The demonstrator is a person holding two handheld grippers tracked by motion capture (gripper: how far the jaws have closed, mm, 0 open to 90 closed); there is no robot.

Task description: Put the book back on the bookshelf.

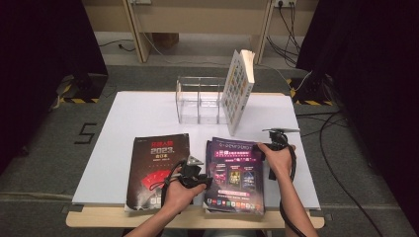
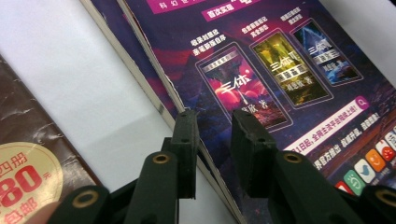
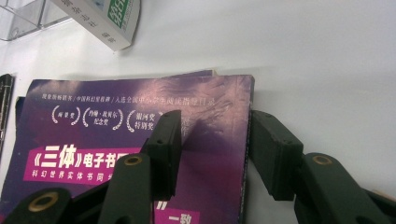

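- your left gripper point(image 2: 212, 121) sits at the left edge of the purple magazine point(image 1: 235, 168); its jaws straddle that edge, one on the cover, one on the outer side toward the bare surface point(image 1: 148, 111).
- a gap shows between the left jaws, and you cannot tell from the left gripper view whether the pads press the cover or just frame it.
- your right gripper point(image 3: 215, 133) is spread across the magazine's far right corner, one jaw over the cover, the other just off the edge on the white surface; nothing is pinched.
- in the high view your hands cover both grippers, so the jaw tips are hidden there.
- the purple magazine lies flat at the near right of the surface, on top of more sheets whose edges peek out at its left and near sides; how many lie under it is hard to make out.
- the dark magazine point(image 1: 158, 168) lies just beside it on the left, its near edge reaching the surface's rim.
- the clear rack point(image 1: 197, 101) stands further back, its walls hard to trace.
- a book point(image 1: 238, 89) leans tilted against the rack's right end; in the right gripper view it is cut off to one corner.
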